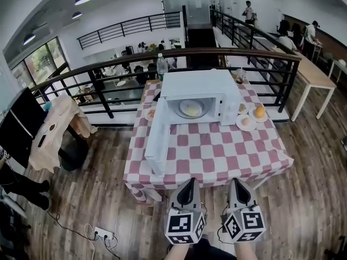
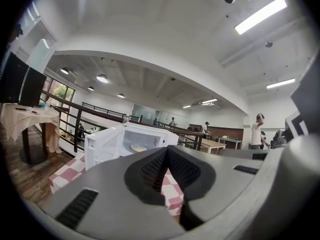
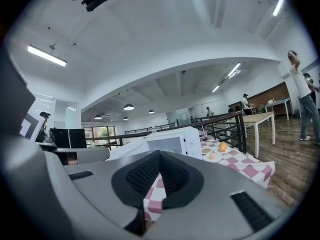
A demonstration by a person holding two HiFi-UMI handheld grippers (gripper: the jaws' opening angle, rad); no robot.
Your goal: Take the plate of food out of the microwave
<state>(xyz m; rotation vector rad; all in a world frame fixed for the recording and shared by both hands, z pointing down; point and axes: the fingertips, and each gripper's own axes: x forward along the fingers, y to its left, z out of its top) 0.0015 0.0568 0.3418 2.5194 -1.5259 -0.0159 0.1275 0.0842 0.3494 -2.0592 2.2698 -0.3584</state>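
A white microwave [image 1: 200,88] stands on a table with a red-and-white checked cloth [image 1: 217,150], its door [image 1: 159,137] swung open to the left. Inside lies a plate of pale food [image 1: 191,108], which the left gripper view also shows as a plate [image 2: 138,148] in the open microwave [image 2: 127,139]. My left gripper [image 1: 191,182] and right gripper [image 1: 236,182] hover side by side just short of the table's near edge, pointing at the microwave. Both are shut and hold nothing. In their own views the left gripper [image 2: 166,151] and right gripper [image 3: 160,155] show their jaws together.
Two small plates, one with an orange [image 1: 259,111] and one with a bun [image 1: 245,122], sit right of the microwave. A bottle [image 1: 160,65] stands behind it by the dark railing [image 1: 190,53]. A draped table [image 1: 54,129] is at the left and a power strip [image 1: 103,233] on the floor.
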